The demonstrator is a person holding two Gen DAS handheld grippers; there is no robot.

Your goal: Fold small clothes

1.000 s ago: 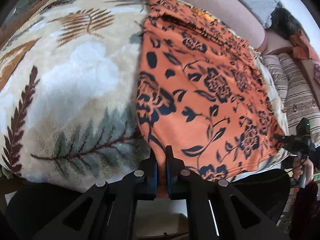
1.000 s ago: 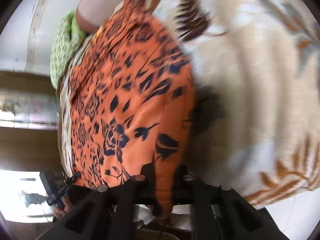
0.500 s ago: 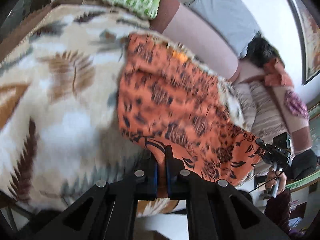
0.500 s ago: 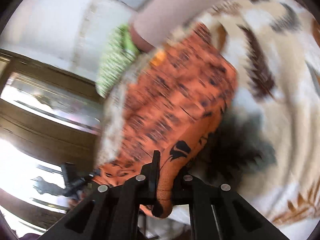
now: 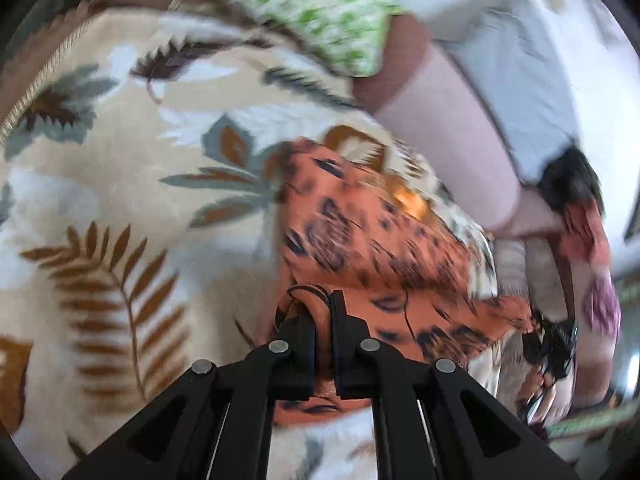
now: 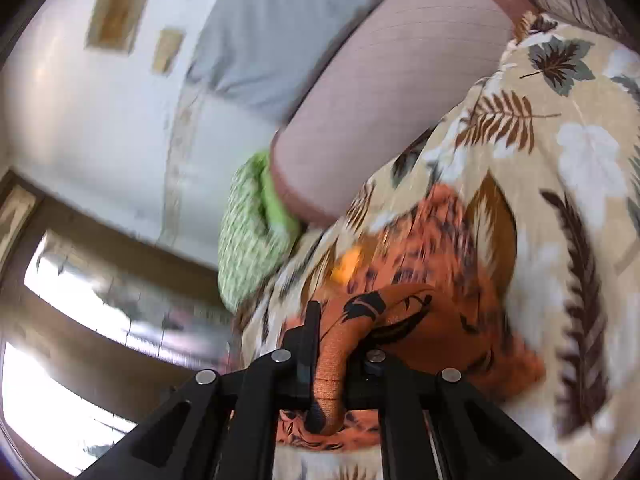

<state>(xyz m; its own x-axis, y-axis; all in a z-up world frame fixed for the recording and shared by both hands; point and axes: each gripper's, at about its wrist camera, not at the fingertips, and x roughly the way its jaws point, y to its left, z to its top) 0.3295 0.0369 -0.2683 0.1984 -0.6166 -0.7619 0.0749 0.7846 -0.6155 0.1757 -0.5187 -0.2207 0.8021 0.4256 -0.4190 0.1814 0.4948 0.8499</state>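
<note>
From the left wrist view, a bed is spread with a cream blanket printed with brown ferns and grey-green leaves; a green-and-white patterned pillow lies at its far edge, a pinkish bolster runs beside it, and a white wall rises behind; at the right edge a blurred heap of striped and reddish fabrics shows, too smeared to name further; the orange garment with dark floral print lies on the blanket right of centre, one edge lifted; the left tongs angle down toward the bed, shut tight on a pinched edge of that garment; the right tongs appear small and blurred at the garment's far corner. From the right wrist view, a white wall carries two small framed pictures, with dark wood-framed windows lower left; the pillow sits beside the bolster, and the blanket fills the right side; the right tongs point shallowly downward, closed on a bunched roll of the orange garment, which trails from them onto the blanket.
</note>
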